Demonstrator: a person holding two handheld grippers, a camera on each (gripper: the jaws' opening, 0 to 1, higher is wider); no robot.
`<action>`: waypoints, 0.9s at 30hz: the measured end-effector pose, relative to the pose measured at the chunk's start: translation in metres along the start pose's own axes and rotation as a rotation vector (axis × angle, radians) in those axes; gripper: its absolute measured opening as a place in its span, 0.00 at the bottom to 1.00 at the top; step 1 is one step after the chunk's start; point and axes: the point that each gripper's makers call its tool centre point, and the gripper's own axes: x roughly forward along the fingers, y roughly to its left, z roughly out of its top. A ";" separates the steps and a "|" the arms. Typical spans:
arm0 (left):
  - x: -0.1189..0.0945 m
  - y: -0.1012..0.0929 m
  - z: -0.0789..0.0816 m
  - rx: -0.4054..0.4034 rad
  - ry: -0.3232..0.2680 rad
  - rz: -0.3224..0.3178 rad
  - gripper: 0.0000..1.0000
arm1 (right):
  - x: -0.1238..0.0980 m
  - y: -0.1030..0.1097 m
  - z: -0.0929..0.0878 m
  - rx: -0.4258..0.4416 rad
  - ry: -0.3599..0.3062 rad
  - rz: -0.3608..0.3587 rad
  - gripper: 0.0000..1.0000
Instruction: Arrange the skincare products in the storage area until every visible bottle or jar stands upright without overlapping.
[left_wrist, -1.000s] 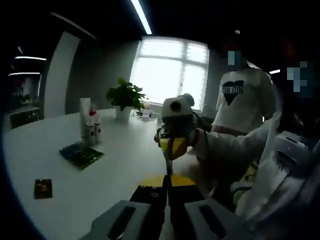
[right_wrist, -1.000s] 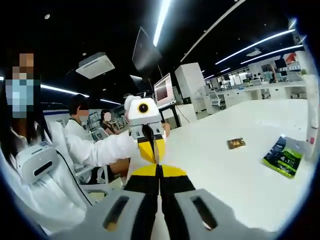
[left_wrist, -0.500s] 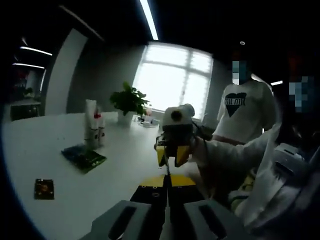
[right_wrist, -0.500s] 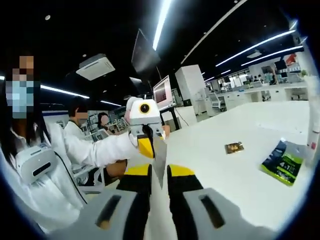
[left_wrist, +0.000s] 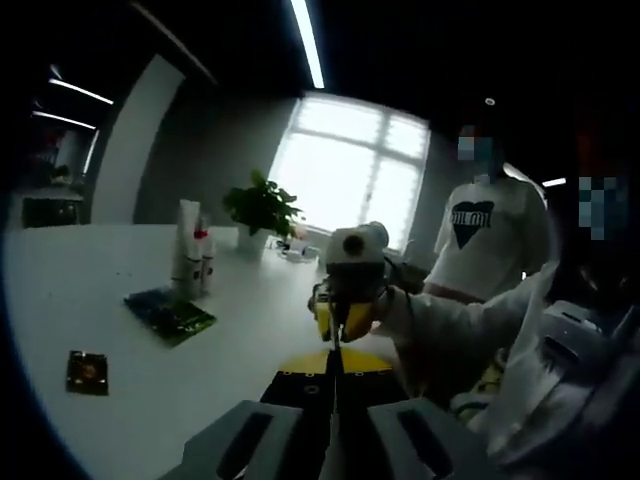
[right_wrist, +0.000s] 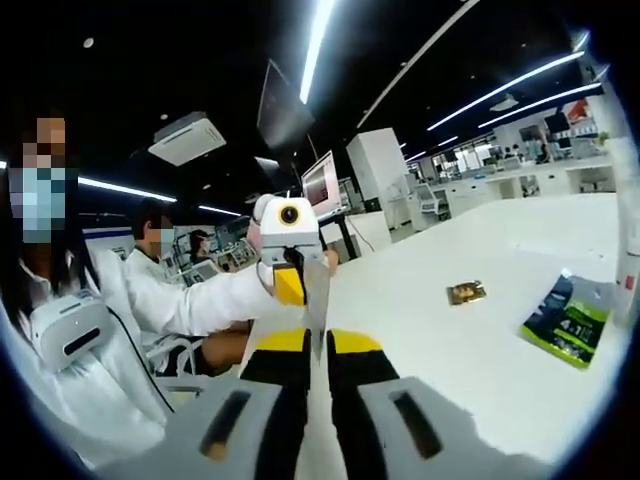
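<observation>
Fingers of my left gripper are pressed together on nothing, above the white worktop. My right gripper has a narrow gap between its fingers, also holding nothing. The two grippers face each other, tips close. Two skincare tubes stand upright, touching, well beyond my left gripper, near the potted plant. Just before the tubes lies a green sachet pack; a small dark sachet lies nearer me.

green packet on white table
</observation>
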 end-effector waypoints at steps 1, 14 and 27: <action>0.000 0.000 0.000 -0.009 -0.005 -0.002 0.00 | 0.000 -0.001 0.000 0.005 -0.004 -0.001 0.05; -0.001 0.008 0.003 -0.048 -0.022 0.000 0.00 | 0.002 -0.009 0.004 0.043 -0.037 -0.020 0.00; 0.000 0.042 0.012 -0.089 -0.021 0.078 0.00 | 0.005 -0.040 0.010 0.119 -0.063 -0.115 0.00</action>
